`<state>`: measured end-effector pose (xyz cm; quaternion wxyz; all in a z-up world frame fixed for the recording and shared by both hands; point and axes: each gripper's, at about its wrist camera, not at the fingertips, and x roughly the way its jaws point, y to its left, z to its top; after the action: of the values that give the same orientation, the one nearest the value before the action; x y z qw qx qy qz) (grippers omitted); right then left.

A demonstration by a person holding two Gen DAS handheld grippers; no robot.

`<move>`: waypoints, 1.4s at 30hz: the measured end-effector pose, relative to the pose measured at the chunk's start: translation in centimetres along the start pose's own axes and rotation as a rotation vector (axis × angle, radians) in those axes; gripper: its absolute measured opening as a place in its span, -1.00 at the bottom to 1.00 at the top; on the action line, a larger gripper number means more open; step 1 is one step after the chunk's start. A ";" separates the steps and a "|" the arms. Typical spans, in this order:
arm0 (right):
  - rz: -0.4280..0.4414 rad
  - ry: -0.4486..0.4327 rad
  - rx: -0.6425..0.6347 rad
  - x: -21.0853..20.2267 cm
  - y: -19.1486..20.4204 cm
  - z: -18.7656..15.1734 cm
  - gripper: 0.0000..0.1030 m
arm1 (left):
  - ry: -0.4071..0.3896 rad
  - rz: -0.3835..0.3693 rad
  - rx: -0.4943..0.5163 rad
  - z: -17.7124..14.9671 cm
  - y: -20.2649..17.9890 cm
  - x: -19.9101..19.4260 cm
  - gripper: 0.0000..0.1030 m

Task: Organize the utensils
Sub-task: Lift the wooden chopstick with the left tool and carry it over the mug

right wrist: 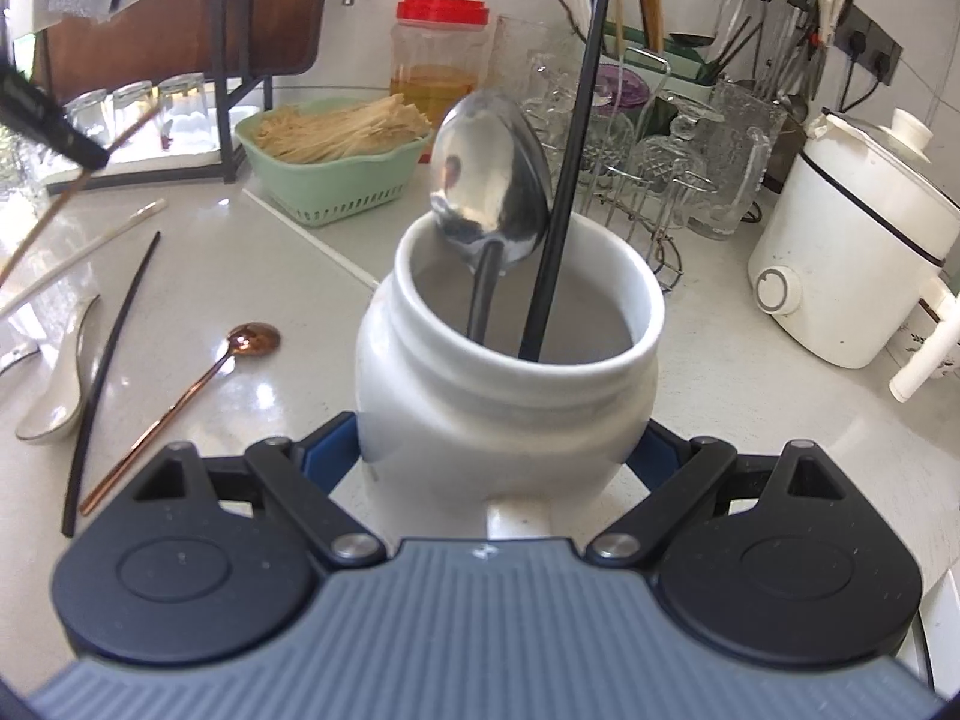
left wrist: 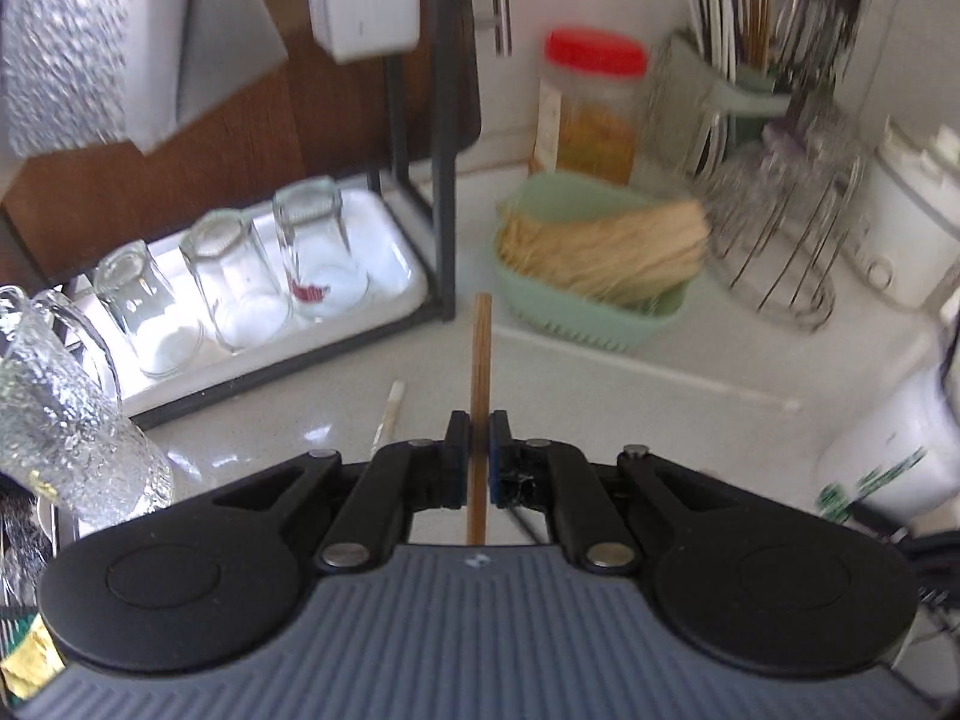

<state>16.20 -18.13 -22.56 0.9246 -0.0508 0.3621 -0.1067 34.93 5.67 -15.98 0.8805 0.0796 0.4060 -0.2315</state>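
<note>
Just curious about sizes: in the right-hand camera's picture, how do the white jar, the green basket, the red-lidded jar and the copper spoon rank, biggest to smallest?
1. white jar, though nearest the camera
2. green basket
3. red-lidded jar, similar; farther off, so unsure
4. copper spoon, thinnest

A home kitchen. Upturned glasses (left wrist: pixel 240 282) drain on a tray, and an electric cooker (right wrist: pixel 852 252) sits on the pale desk (right wrist: pixel 750 372). Utensils (right wrist: pixel 798 18) hang along the tiled wall.

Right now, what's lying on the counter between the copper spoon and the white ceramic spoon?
In the right wrist view, one black chopstick lies between the copper spoon and the white ceramic spoon.
</note>
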 end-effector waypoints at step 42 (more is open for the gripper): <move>0.166 -0.027 -0.052 0.3 -1.8 -0.2 0.78 | -0.425 -0.397 0.082 8.8 -24.4 -5.6 -0.87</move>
<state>15.94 -19.99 -22.57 0.9335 -0.0462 0.3551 -0.0195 26.26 -16.78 -4.79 0.8794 -0.0160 0.2102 -0.4269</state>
